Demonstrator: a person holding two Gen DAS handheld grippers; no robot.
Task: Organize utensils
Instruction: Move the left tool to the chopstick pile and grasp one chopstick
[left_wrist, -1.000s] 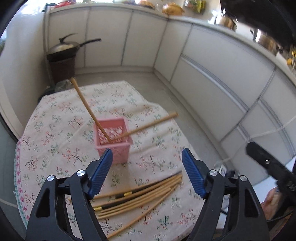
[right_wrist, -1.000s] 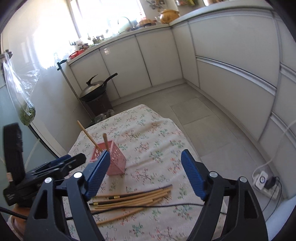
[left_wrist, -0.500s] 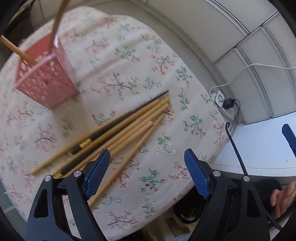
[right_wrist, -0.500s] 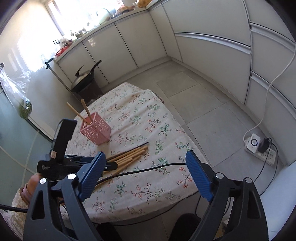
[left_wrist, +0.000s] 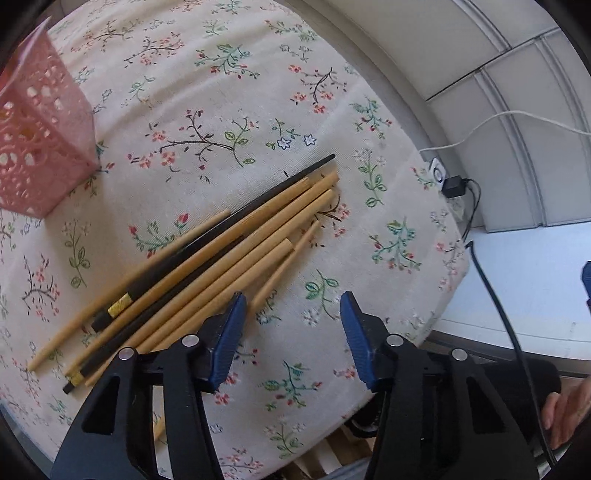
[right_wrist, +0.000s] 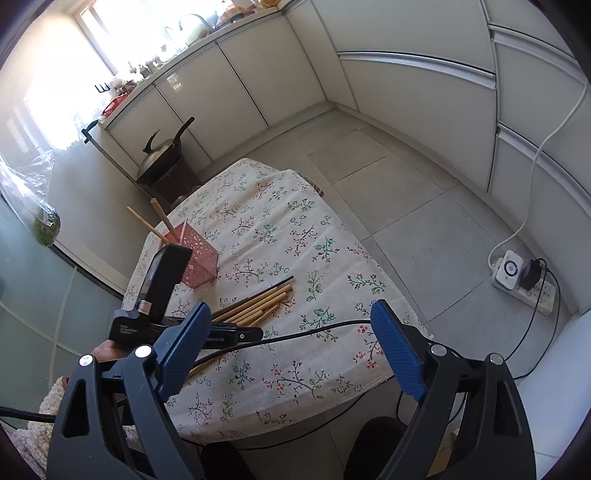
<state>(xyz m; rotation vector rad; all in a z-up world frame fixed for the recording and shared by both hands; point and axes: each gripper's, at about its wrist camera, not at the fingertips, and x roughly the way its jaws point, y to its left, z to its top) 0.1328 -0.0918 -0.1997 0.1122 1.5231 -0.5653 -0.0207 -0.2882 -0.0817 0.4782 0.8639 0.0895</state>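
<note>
Over the near edge of the table (left_wrist: 388, 122), the left gripper (left_wrist: 291, 325) hangs low above the loose chopsticks (left_wrist: 207, 258), jaws apart and holding nothing. Its left finger sits over the handle end of the pile, while the right finger is over bare floral cloth. Step in hand looks like the approach for the next pickup; no grasp yet.

The right gripper (right_wrist: 291, 350) is held back and higher, off the table's near edge, jaws wide apart and empty. A black cable (right_wrist: 295, 332) crosses the table edge in front of it.

Chopsticks: a fanned bundle lying flat on the cloth, mostly bamboo plus a couple of black ones with gold bands. They touch and overlap, with their tips pointing away toward the far right.

Next move, as a judgement: shift left so one stick lies between the fingers, drop, then close. The outermost bamboo stick on the right side of the fan looks easiest to isolate. Risk is pinching two at once, or rolling the neighbours.

Container: pink perforated basket (right_wrist: 197, 258), upright on the cloth, well apart from the pile. The right wrist view shows two bamboo sticks (right_wrist: 155, 221) standing in it, leaning out over the rim. Anything else inside can't be made out
</note>
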